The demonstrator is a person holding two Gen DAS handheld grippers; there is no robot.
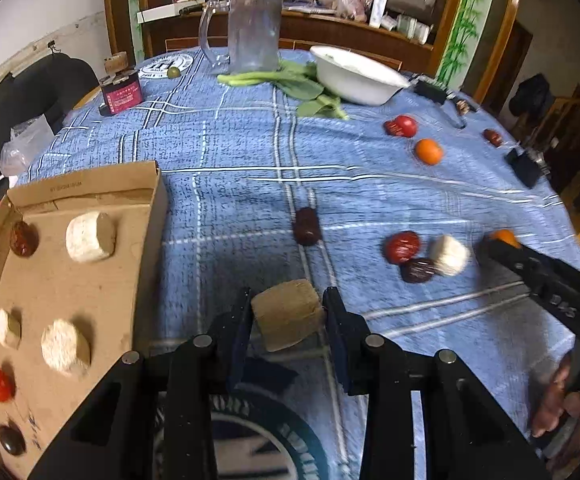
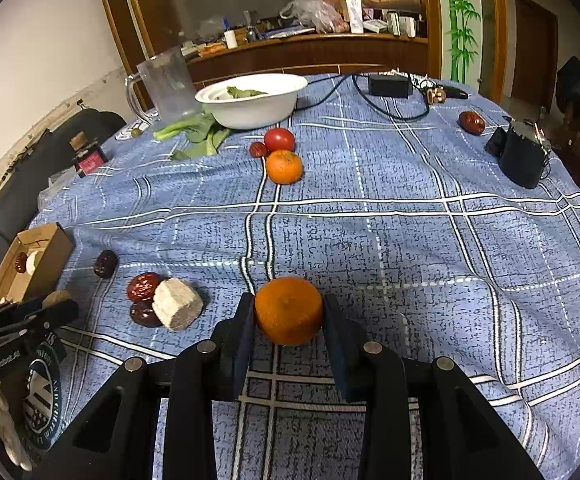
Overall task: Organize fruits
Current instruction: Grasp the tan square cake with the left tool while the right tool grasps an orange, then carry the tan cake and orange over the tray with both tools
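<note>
Partly done: cardboard box (image 1: 147, 216) at left already holding several pale chunks, dates and a tomato. Left claw (image 1: 287, 320) clamped on a tan chunk (image 1: 285, 316) beside the box; right claw (image 2: 288, 312) gripping an orange (image 2: 288, 310) mid-table. Still loose on the table (image 2: 410, 240): another orange (image 2: 283, 167), tomato (image 2: 279, 139), several dates, one pale chunk (image 2: 177, 309).

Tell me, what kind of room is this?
Probably a home dining room: a round table under a blue plaid tablecloth, a white bowl of leafy greens, and a cluttered wooden sideboard behind.

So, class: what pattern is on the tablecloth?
The tablecloth is blue with white and dark check lines, clearest in the right wrist view.
</note>
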